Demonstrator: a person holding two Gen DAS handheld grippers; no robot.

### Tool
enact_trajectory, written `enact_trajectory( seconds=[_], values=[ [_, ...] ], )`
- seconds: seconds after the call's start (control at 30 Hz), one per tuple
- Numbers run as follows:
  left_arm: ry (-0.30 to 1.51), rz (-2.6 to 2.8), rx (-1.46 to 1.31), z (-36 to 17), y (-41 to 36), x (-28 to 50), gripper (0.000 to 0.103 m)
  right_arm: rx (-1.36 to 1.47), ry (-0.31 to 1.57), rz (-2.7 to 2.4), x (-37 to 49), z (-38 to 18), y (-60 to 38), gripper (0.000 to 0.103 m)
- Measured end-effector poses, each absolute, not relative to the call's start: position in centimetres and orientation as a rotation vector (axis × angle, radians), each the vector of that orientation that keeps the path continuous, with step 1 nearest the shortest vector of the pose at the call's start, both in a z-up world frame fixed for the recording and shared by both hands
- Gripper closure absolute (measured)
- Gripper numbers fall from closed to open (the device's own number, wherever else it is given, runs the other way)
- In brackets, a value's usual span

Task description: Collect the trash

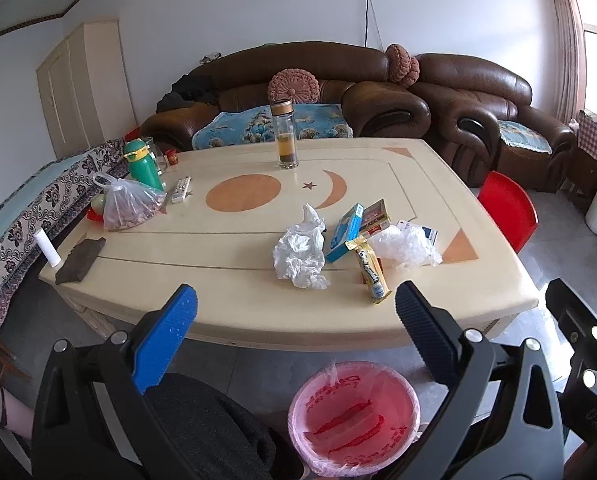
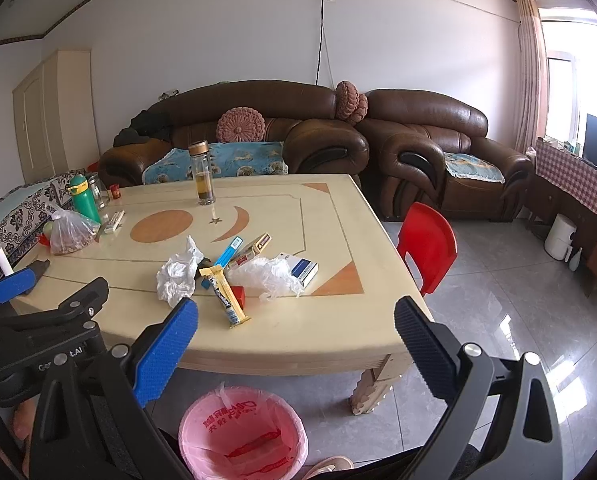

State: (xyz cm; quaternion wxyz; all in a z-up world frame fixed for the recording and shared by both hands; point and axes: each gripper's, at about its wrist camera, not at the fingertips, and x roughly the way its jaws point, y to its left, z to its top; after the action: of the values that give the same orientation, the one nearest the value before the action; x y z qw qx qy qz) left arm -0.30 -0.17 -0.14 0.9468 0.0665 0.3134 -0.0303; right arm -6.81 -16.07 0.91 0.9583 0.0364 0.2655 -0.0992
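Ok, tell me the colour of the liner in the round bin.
Pink liner with red print, clearest in the right wrist view.

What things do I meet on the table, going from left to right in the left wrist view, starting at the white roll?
white roll → dark pad → bag of nuts → remote → crumpled tissue → snack bar → clear plastic wrap

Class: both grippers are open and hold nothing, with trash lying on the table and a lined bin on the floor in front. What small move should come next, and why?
Probably ease the right gripper forward and down to the yellow wrapper. It lies nearest the table's front edge, apart from the crumpled tissue, and the pink bin sits just below for the drop. The left gripper is open too.
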Motion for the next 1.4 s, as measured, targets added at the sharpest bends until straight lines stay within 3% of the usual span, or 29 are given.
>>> enact_trajectory(
  seconds=[1.4],
  values=[
    [0.643, -0.095, 0.150, -0.11, -0.39, -0.46, 0.006, 0.077, 0.547, -0.201, -6.69, 0.86, -15.89, 0.007]
  ],
)
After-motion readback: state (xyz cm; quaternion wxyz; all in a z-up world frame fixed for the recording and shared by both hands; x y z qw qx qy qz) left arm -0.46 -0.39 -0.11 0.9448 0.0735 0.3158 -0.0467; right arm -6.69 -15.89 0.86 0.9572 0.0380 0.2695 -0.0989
